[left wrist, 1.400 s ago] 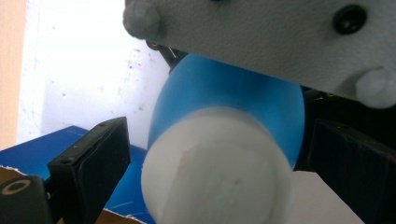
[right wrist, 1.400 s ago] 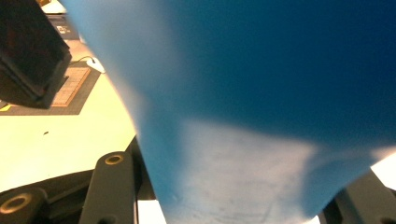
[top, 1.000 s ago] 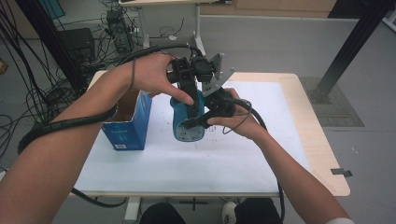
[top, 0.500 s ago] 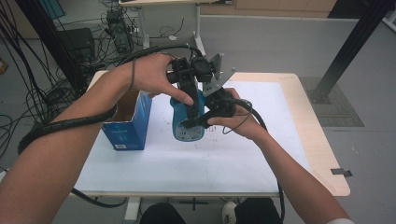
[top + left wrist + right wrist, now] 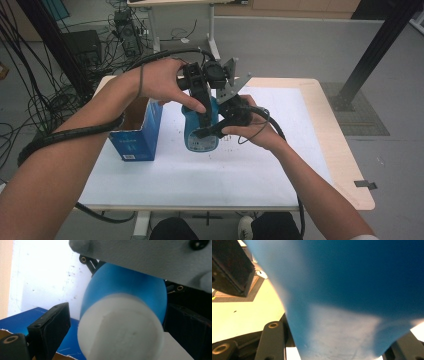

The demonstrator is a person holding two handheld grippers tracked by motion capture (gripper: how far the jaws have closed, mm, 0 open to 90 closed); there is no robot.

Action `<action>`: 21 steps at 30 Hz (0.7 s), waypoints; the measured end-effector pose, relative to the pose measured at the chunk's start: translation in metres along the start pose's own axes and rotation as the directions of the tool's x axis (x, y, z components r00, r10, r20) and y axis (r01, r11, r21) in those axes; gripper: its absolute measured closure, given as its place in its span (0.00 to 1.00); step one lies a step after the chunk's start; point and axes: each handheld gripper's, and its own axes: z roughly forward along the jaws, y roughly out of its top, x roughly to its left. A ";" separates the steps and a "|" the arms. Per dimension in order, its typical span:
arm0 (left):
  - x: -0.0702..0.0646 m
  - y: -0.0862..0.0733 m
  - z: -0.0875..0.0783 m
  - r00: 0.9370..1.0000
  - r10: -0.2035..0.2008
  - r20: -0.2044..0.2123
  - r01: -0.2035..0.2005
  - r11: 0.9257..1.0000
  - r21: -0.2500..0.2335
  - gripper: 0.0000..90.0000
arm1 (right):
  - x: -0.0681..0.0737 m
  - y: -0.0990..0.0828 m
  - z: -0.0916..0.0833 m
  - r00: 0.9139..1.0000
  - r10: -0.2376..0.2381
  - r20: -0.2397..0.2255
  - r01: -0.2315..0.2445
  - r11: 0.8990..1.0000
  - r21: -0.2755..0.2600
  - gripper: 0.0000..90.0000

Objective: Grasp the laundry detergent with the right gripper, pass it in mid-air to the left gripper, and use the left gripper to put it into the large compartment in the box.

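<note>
A blue bottle (image 5: 199, 139) with a white cap (image 5: 117, 332) stands on the white table top (image 5: 280, 165), held between both hands. My right gripper (image 5: 216, 127) comes in from the right and is shut on the bottle's body (image 5: 352, 290), which sits between its jaws (image 5: 337, 346). My left gripper (image 5: 204, 107) reaches down from above over the bottle's top. In the left gripper view its jaws stand on either side of the cap, with a gap between the left jaw and the cap, so my left gripper (image 5: 120, 321) is open.
An open blue cardboard box (image 5: 136, 132) stands just left of the bottle and appears again at the lower left (image 5: 22, 323). The wooden table edge (image 5: 345, 160) runs along the right. Cables and equipment lie on the floor behind.
</note>
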 end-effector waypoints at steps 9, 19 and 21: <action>0.000 -0.001 0.002 1.000 0.002 -0.004 -0.002 1.000 0.004 0.11 | 0.000 0.000 0.001 1.000 0.001 -0.003 -0.001 1.000 0.001 0.49; 0.000 0.001 0.002 1.000 0.005 -0.004 -0.005 1.000 0.012 0.16 | 0.001 0.000 0.002 1.000 -0.014 -0.005 0.014 1.000 0.001 0.49; 0.000 0.002 0.001 1.000 0.006 -0.003 -0.006 1.000 0.012 0.18 | 0.002 0.000 0.001 1.000 -0.010 -0.005 0.010 1.000 0.004 0.49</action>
